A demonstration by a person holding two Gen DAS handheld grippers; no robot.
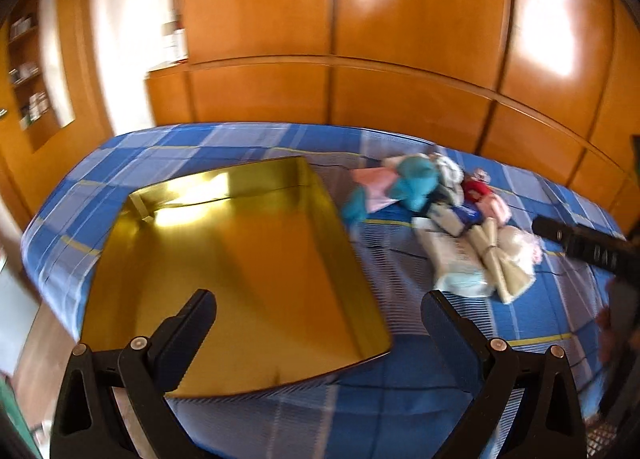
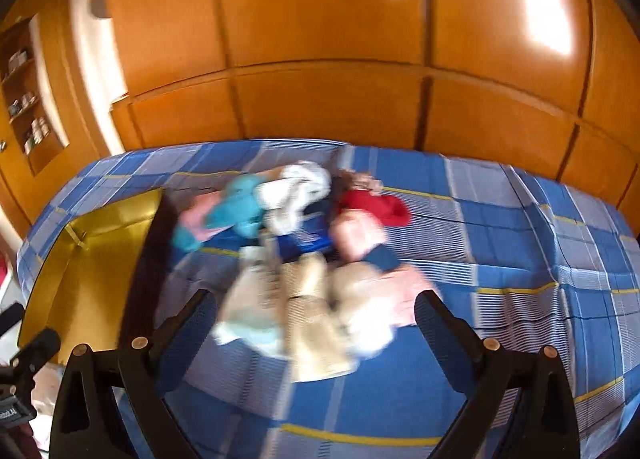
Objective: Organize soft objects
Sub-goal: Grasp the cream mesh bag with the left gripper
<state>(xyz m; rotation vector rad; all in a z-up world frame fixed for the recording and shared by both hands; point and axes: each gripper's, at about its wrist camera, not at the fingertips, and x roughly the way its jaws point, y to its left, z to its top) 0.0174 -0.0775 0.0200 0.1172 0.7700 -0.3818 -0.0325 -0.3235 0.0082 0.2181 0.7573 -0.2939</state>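
Plaid bed [image 2: 500,227], both tongs [image 1: 319,313] [image 2: 316,315] wide, empty

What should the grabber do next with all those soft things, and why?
Probably lower the right gripper onto the pile and pinch one piece. Both grippers are open and holding nothing, the gold box beside the pile looks empty, and the right gripper hangs right over the pile.

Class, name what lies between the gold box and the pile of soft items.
Only bare blue checked bedspread separates the gold box and the pile, in the left wrist view.
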